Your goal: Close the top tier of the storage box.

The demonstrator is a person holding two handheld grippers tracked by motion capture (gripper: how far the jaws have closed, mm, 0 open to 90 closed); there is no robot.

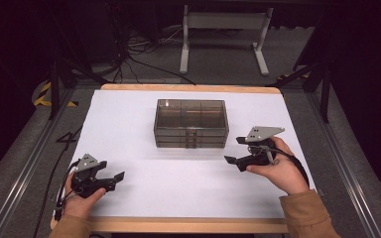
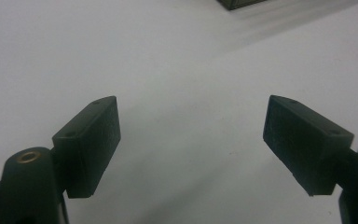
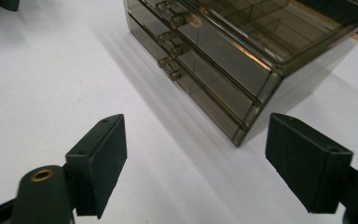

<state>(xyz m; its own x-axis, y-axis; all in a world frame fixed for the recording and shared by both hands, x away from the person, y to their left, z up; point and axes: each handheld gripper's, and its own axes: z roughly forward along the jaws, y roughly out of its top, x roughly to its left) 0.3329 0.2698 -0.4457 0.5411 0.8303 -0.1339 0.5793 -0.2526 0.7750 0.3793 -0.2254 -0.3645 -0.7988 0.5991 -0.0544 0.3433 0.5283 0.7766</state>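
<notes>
Smoky translucent plastic forms the three-drawer organizer (image 1: 191,124), which sits at the middle of the white table (image 1: 129,119), toward its far edge, drawer fronts facing the person. From the organizer, the right gripper (image 1: 236,150) is just beside its near right corner at about four o'clock, apart from it, jaws spread wide with nothing between them. In the right gripper view the drawer handles (image 3: 170,44) run at eleven o'clock ahead of the jaws. At seven o'clock from the organizer and well apart, the left gripper (image 1: 112,174) hovers over bare table, jaws likewise spread and empty.
</notes>
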